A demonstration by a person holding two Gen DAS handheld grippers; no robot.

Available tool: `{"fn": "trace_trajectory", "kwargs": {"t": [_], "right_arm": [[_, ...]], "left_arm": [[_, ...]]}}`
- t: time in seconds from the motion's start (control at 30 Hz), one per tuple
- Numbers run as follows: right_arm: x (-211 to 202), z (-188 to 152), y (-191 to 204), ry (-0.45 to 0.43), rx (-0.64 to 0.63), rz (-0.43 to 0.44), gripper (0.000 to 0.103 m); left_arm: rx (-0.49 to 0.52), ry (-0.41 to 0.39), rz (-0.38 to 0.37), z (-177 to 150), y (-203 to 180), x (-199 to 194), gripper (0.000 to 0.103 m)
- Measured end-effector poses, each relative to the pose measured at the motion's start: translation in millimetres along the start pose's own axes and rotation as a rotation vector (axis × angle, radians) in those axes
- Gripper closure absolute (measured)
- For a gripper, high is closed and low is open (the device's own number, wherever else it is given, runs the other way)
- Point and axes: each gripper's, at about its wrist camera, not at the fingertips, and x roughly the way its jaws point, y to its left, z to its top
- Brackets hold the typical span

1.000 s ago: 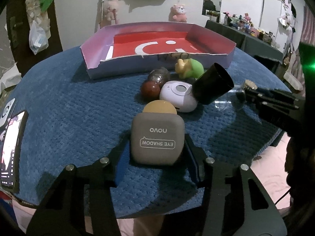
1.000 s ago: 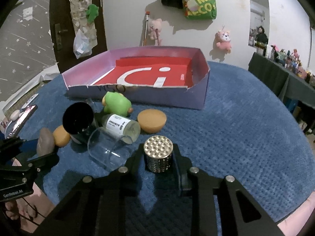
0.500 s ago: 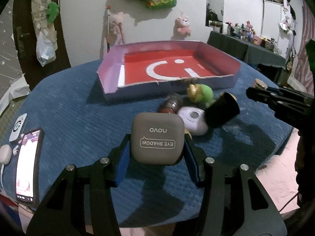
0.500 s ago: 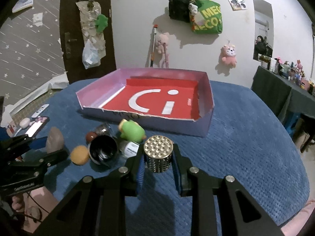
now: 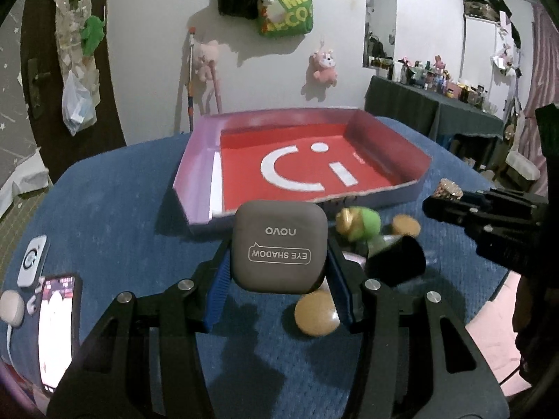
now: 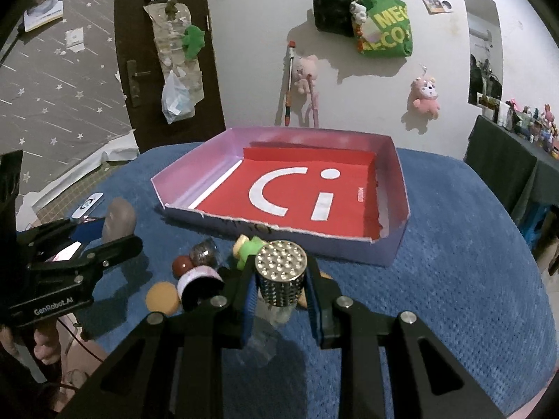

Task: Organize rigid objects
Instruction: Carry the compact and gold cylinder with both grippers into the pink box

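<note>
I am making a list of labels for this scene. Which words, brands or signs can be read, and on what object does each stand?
"novo" and "EYE SHADOW": grey case, seen upside down.
"GenRobot.AI": side of the left tongs.
"Ci", large white letters: red floor of the box.
"MEG" / "ECO", partly hidden: green bag on the wall.
Phone screen, wall papers: too small to read.

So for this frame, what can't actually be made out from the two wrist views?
- Right wrist view: the lower part of the studded metal cylinder is hidden between the right gripper and its fingers.
- Left wrist view: the white item behind the eye shadow case is nearly all covered by the case and the left gripper.
- Left wrist view: the black cup is motion-blurred.
- Both views: the bottles on the far dark table are too small to identify.
</note>
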Motion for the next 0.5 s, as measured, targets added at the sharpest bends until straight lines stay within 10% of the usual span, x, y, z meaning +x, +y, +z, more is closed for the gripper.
{"fn": "trace_trajectory", "kwargs": {"t": [0.5], "right_arm": [[19,33,-6,0.029,-0.013,0.017,0.076]], "left_arm": [[0.000,-0.018,-0.026,45,-2,19,0.055]]}}
